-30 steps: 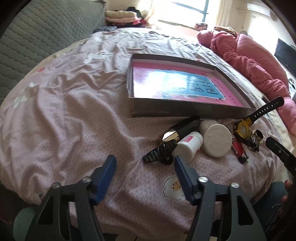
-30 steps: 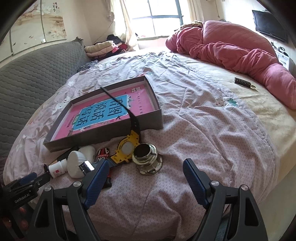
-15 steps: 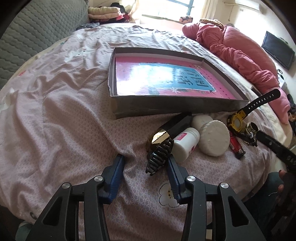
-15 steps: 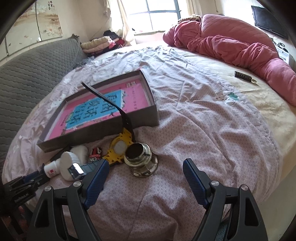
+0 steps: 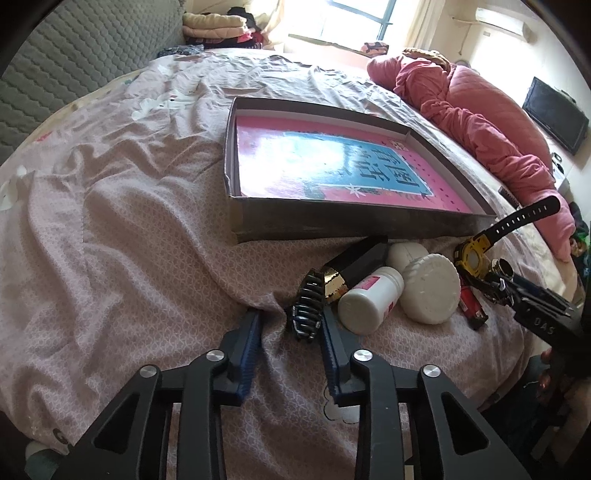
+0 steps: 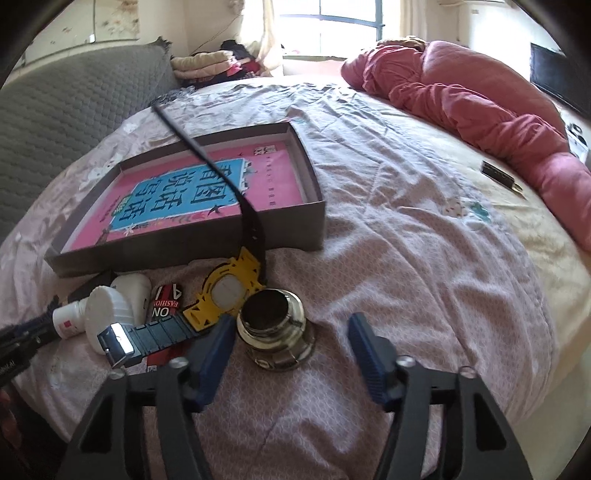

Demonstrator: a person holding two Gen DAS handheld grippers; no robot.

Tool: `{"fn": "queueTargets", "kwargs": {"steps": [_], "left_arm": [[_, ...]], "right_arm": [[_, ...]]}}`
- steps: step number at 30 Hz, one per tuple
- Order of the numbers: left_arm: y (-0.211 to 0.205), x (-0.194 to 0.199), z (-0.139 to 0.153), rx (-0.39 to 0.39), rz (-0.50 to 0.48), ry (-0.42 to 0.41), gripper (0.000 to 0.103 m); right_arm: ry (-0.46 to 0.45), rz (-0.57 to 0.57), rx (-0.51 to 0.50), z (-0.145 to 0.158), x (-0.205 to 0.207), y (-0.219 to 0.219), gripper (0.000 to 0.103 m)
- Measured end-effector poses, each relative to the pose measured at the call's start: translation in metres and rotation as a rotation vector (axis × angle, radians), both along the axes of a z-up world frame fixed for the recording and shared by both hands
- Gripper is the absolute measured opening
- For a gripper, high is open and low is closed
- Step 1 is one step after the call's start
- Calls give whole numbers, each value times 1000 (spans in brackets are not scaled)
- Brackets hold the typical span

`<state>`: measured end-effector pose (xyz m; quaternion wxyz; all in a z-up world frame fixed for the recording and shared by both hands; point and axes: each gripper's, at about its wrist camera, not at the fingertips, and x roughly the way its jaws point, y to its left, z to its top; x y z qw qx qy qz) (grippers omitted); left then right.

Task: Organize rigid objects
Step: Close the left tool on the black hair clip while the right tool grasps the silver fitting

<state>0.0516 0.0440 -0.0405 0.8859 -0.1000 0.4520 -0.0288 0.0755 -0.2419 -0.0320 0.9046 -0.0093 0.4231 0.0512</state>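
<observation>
My left gripper is low over the bedsheet, its jaws closing. A black hair claw clip lies between the fingers, against the right one; the left one is still apart from it. Beside the clip lie a black-and-gold tube, a white bottle, a white ribbed-lid jar and a yellow watch. My right gripper straddles a shiny metal cup. Its jaws are closing too, with a gap left on the right side. The grey box with a pink book stands just behind.
A red pack lies under the watch strap. A pink quilt is heaped along the bed's far right side, with a small dark bar near it. A grey padded headboard and folded clothes are behind.
The left jaws have narrowed around the hair clip as that gripper moved in closer. The right gripper has sunk toward the metal cup and its jaws have begun to narrow.
</observation>
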Motion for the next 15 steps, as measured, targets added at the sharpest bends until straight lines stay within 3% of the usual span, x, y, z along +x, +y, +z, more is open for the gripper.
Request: {"fn": "queueTargets", "kwargs": {"steps": [6,15], "left_arm": [[2,1,0,-15,-2,-7,23],[5,-4,7,-49,0,-35,22]], "right_arm": [[-21,12,55,3,0,-4,37],[-67,11,120,13,-5,-12,37]]}}
